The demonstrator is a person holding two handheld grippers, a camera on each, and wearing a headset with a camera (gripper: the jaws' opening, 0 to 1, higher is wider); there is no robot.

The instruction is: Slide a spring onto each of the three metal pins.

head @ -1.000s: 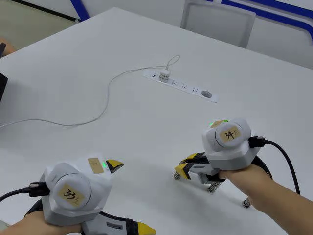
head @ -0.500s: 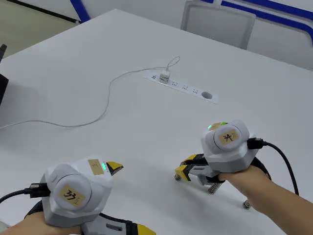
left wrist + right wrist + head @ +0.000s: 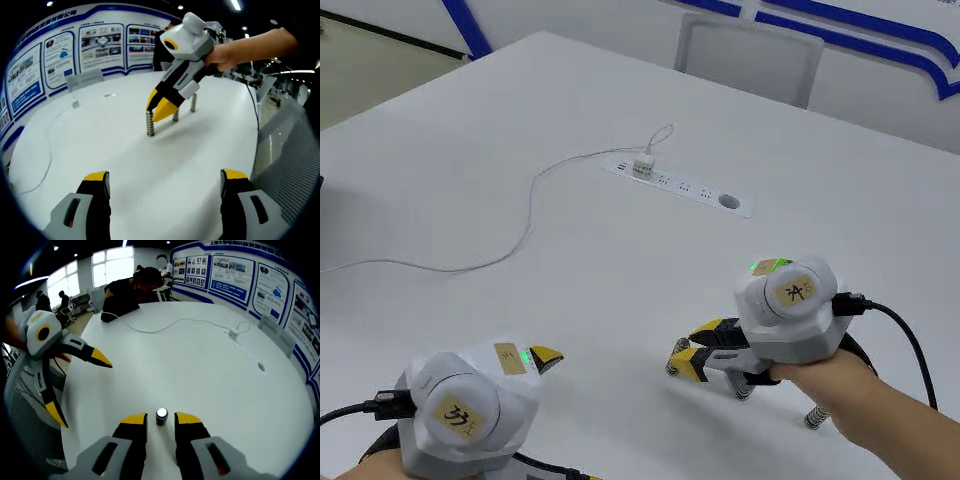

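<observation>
Right claw, jaws narrowly parted, straddles a spring-wrapped pin standing on the white counter, gripping nothing. Two more sprung pins stand just to its right. Left claw hovers near left, wide open and empty.

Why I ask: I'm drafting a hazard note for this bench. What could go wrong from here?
1. The right claw straddles a pin with little room on either side. A sideways drift might knock the pin over.
2. A second pin and a third pin, both wearing springs, stand close beneath the hand holding that claw. Lowering the hand could brush them.
</observation>
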